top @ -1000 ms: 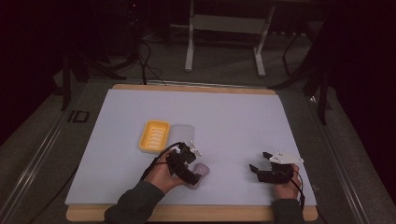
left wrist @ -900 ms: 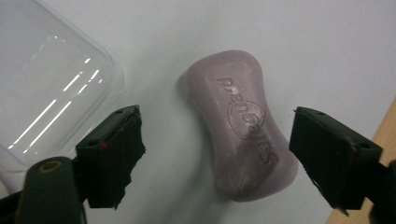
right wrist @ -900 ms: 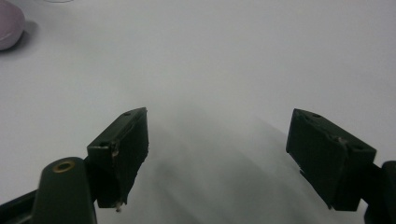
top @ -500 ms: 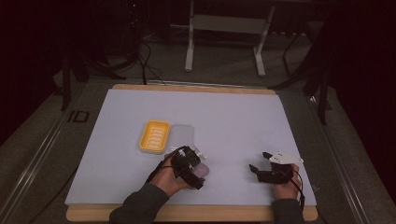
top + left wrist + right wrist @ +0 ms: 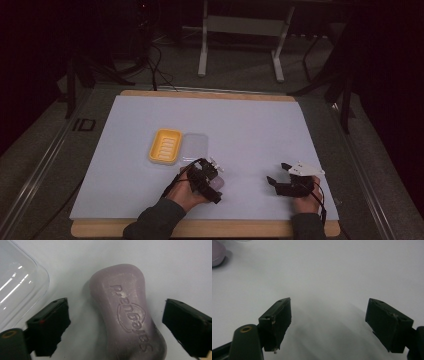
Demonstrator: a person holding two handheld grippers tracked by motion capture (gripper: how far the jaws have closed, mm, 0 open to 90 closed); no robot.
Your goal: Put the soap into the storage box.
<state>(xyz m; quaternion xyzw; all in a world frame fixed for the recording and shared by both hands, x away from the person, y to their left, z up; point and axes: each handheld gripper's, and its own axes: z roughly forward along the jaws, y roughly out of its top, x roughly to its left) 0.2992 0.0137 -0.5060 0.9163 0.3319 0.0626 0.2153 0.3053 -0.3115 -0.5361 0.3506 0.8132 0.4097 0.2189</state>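
Observation:
A purple bar of soap (image 5: 130, 322) with embossed lettering lies flat on the white sheet (image 5: 250, 125). My left gripper (image 5: 115, 311) is open and straddles it, one jaw on each side with a gap to the bar. In the high view the left gripper (image 5: 209, 178) sits over the soap (image 5: 218, 184) near the front of the table. My right gripper (image 5: 276, 173) rests farther right, open, with bare sheet between its fingers (image 5: 277, 320). The soap's end (image 5: 216, 252) peeks in at the top left of the right gripper view.
A yellow ribbed soap dish (image 5: 165, 146) and its clear lid (image 5: 196, 145) lie side by side just behind the left hand; the lid's corner (image 5: 17, 282) sits close to the left jaw. The wooden board's front edge (image 5: 240, 229) runs under both forearms.
My left gripper has slid a little forward and right and now covers the soap, jaws either side. The right gripper has stayed where it was.

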